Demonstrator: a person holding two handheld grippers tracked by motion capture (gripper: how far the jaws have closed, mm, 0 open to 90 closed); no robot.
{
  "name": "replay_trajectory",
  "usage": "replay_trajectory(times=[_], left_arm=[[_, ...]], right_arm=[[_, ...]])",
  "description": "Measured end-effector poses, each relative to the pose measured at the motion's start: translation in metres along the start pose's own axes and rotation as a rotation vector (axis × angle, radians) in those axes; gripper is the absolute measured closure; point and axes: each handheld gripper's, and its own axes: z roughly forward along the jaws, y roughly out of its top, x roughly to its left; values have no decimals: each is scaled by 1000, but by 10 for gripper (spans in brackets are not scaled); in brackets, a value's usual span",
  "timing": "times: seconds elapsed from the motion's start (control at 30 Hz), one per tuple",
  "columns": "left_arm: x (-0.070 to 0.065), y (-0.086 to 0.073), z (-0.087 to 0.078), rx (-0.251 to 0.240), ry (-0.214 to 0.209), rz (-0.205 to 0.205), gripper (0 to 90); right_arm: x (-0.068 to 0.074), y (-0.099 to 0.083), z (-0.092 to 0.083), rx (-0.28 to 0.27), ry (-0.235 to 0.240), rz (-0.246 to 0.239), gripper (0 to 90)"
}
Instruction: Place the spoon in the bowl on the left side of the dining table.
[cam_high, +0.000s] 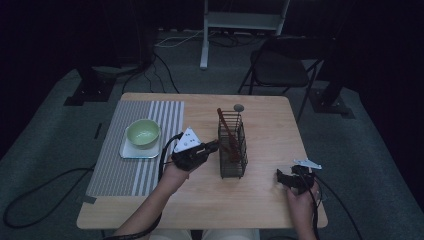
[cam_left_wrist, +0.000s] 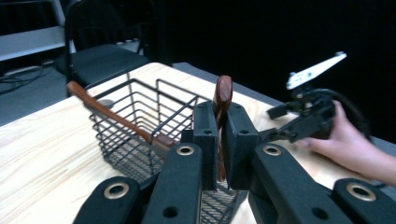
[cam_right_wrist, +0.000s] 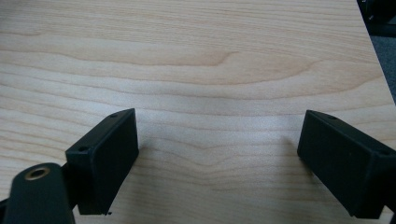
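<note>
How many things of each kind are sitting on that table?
Wire basket: 1
Wooden-handled utensils in the basket: 2
Green bowl: 1
Tray under the bowl: 1
Striped placemat: 1
Small grey round thing: 1
Total: 7

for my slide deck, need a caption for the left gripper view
Left gripper shut on a wooden handle standing in a black wire basket.

1. High view: above the person's edge, looking forward and down over the whole table.
2. Left gripper view: close, low, facing the wire basket at 10 o'clock; also seen from above.
3. Right gripper view: close, tilted down at bare tabletop.
</note>
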Motion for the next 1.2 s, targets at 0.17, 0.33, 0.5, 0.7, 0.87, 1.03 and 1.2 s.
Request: replay_trajectory(times=[0.17,0.33,0.5,0.7,0.87,1.03,1.2], left_arm=[[1,6,-9,0,-9,12,851],[1,11,-18,-16,11,21,850],[5,19,-25,-49,-2,-3,850],[8,32,-30,-80,2,-4,850],[8,43,-37,-110,37,22,851],[17,48,-47,-138,69,3,850],[25,47,-60,-167,123,1,851]], right_arm=[[0,0,0,0,0,-1,117],[0,0,0,0,0,0,117],[0,0,0,0,0,-1,117],[0,0,0,0,-1,-1,117],[0,0,0,1,0,0,117],[0,0,0,1,0,0,117],[0,0,0,1,0,0,117]])
